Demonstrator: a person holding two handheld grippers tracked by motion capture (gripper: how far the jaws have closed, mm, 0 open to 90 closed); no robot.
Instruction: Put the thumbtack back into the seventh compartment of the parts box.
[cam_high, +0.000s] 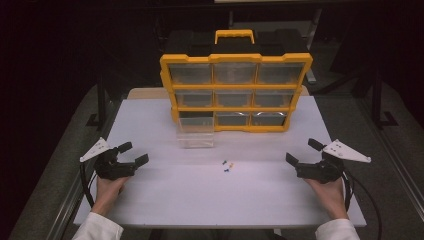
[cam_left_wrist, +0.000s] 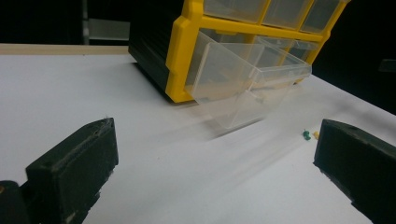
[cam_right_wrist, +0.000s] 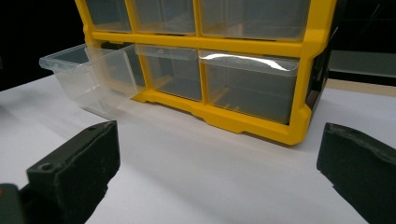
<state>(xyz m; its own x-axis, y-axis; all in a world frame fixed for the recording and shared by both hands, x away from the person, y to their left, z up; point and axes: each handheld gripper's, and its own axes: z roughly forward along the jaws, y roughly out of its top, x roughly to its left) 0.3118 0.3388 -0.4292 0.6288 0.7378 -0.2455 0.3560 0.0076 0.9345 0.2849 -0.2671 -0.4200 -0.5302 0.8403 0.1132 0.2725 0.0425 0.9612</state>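
Both jaws apart, left gripper, right gripper, clear drawer pulled out lengthwise toward person

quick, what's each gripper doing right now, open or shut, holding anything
left gripper: open, holding nothing, resting on the white table.
right gripper: open, holding nothing, resting on the same table.

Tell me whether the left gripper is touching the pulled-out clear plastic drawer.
Apart. The high view shows the left gripper well short of the clear plastic drawer, with bare white table between them.
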